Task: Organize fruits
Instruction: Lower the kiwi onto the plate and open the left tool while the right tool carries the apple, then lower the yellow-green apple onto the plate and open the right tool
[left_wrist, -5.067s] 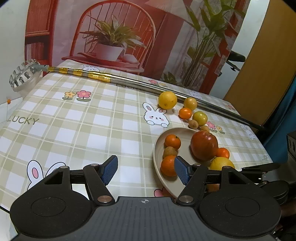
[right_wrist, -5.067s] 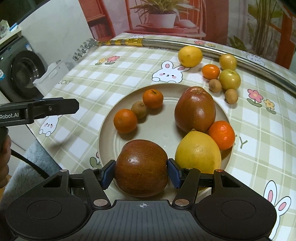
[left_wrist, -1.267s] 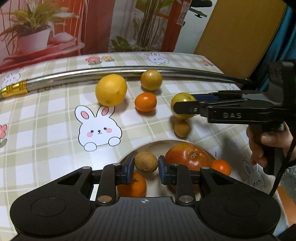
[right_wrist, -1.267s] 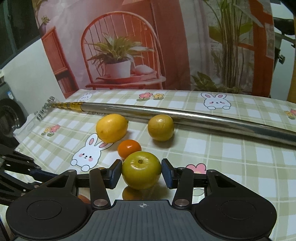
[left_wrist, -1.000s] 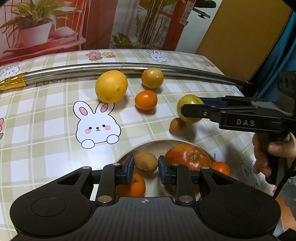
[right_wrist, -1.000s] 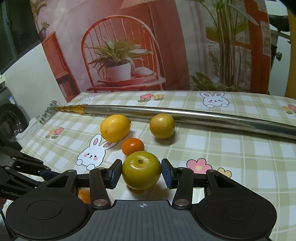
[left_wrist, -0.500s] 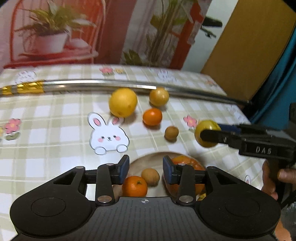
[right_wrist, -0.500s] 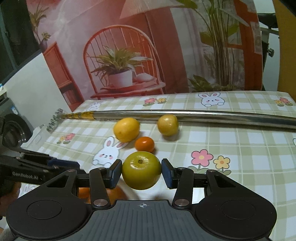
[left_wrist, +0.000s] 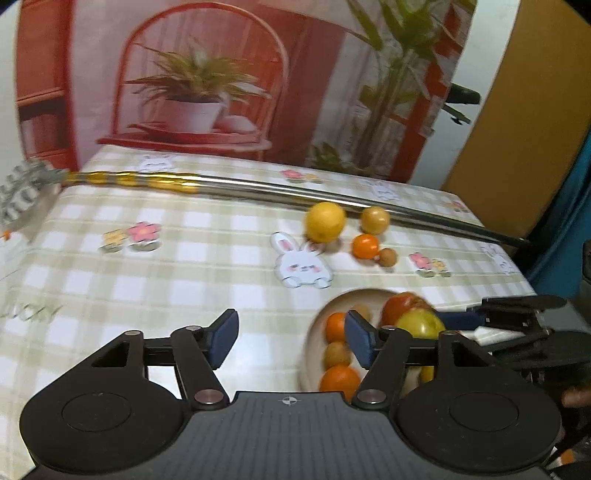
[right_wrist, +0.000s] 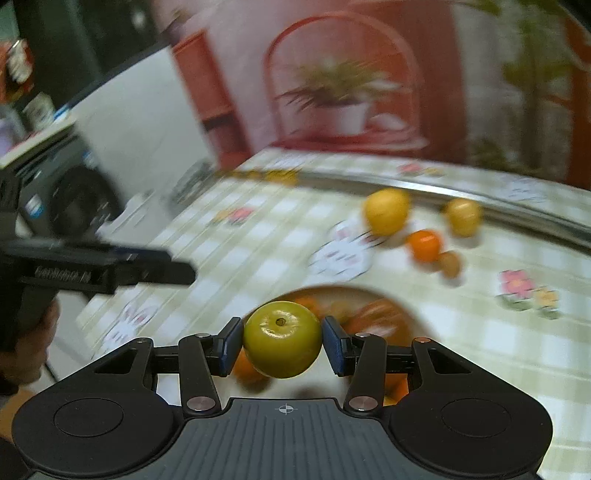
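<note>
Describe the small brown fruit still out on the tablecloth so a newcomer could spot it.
Find the metal pole across the far side of the table. Just in front sits a loose cluster: lemon, yellow fruit, orange. The brown fruit touches that orange, smallest and dullest there.

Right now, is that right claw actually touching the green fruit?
Touching: the right wrist view shows the right gripper with both blue pads pressed against the green fruit.

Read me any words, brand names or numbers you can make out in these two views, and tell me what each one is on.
Pale lettering on the tablecloth, left wrist view: too blurred to read.
White label on the side of the left gripper, right wrist view: smeared by motion, unreadable.
Nothing else carries readable text.
</note>
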